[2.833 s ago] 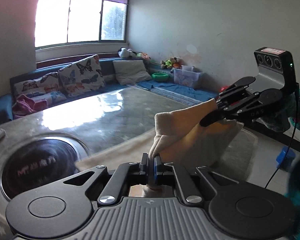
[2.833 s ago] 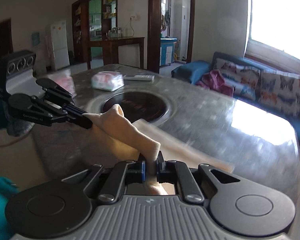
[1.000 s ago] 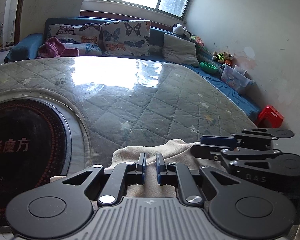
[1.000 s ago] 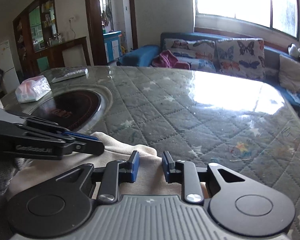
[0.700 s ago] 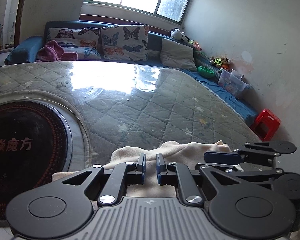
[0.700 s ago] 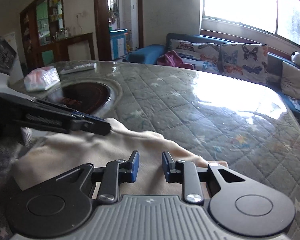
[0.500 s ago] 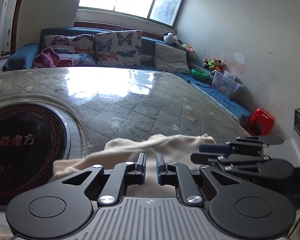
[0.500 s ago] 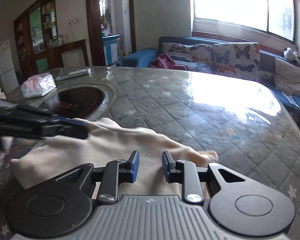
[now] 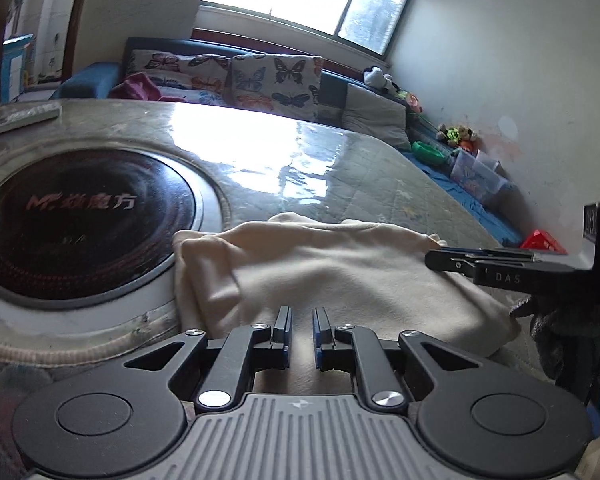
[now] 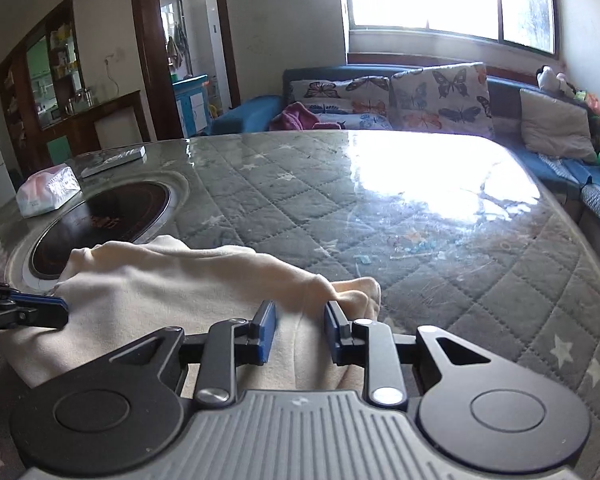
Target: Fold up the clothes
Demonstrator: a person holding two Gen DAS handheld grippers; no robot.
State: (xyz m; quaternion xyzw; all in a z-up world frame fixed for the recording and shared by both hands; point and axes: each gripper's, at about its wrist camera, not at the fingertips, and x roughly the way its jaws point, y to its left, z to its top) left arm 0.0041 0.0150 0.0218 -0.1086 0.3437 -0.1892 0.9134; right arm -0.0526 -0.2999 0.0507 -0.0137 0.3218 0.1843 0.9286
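A cream garment (image 9: 332, 268) lies folded and rumpled on the quilted table near its front edge; it also shows in the right wrist view (image 10: 172, 280). My left gripper (image 9: 300, 316) is open, its jaws slightly apart over the garment's near edge, holding nothing. My right gripper (image 10: 298, 312) is open wider, over the garment's right end, holding nothing. The right gripper's fingers (image 9: 480, 260) reach in from the right in the left wrist view. The left gripper's fingers (image 10: 24, 308) show at the left edge of the right wrist view.
A round black cooktop (image 9: 80, 216) is set into the table (image 10: 380, 200) left of the garment. A tissue pack (image 10: 48, 194) and a remote (image 10: 116, 158) lie at the far left. A sofa with butterfly cushions (image 10: 420, 96) stands behind. Dark cloth (image 9: 560, 328) hangs at the right.
Both grippers let go of the garment, which now lies on the table. Over the last second both drew back and the garment shows more fully; the right gripper has opened wider.
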